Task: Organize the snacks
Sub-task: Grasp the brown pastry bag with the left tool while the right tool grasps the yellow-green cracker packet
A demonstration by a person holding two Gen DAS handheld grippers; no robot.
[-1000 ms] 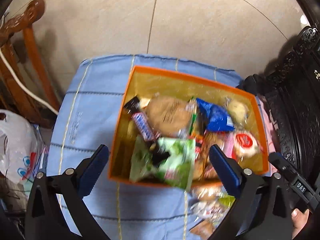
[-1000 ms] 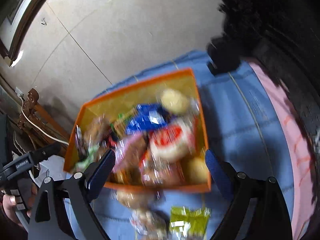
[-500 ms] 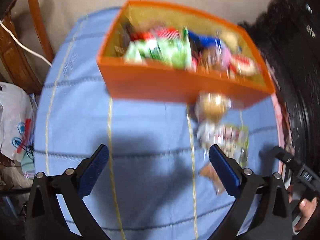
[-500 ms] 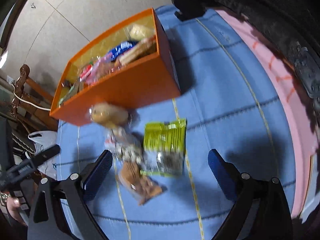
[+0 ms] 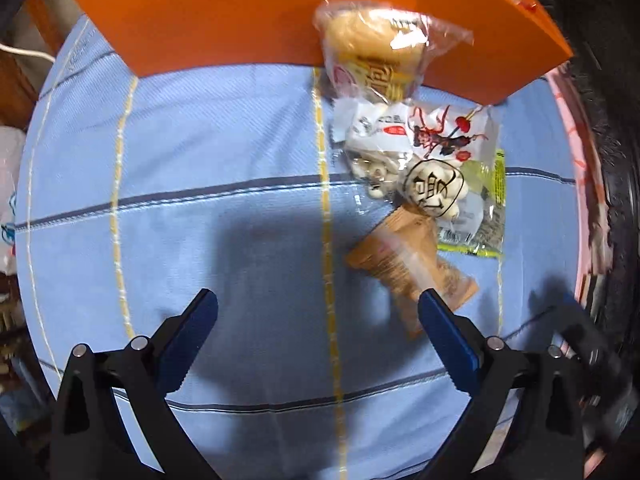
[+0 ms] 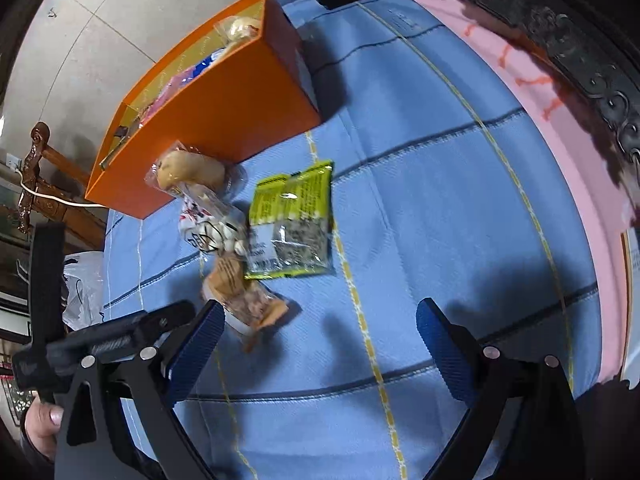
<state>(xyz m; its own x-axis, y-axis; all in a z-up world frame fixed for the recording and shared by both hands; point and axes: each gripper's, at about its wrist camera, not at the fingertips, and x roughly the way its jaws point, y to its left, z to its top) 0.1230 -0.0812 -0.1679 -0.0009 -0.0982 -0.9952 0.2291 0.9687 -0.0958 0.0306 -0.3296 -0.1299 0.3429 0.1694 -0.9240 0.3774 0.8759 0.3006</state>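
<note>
An orange box [image 5: 224,20] [image 6: 224,112] holding several snacks stands on a blue cloth. In front of it lie a wrapped bun [image 5: 372,48] [image 6: 188,170], a clear bag of white candies [image 5: 416,160] [image 6: 212,228], a green-yellow packet [image 6: 292,224] [image 5: 486,208] and a brown wrapped snack [image 5: 404,260] [image 6: 244,300]. My left gripper [image 5: 318,336] is open and empty above the cloth, its right finger next to the brown snack. My right gripper [image 6: 318,340] is open and empty, its left finger beside the brown snack.
The blue cloth [image 5: 200,200] [image 6: 420,200] covers the seat, with a pink strip [image 6: 560,128] and dark carved wood [image 6: 580,52] on the right. A wooden chair [image 6: 36,184] and a white plastic bag [image 6: 84,288] stand on the left.
Both grippers have dropped and pulled back from above the orange box to low over the cloth near the loose snacks. Both stay open.
</note>
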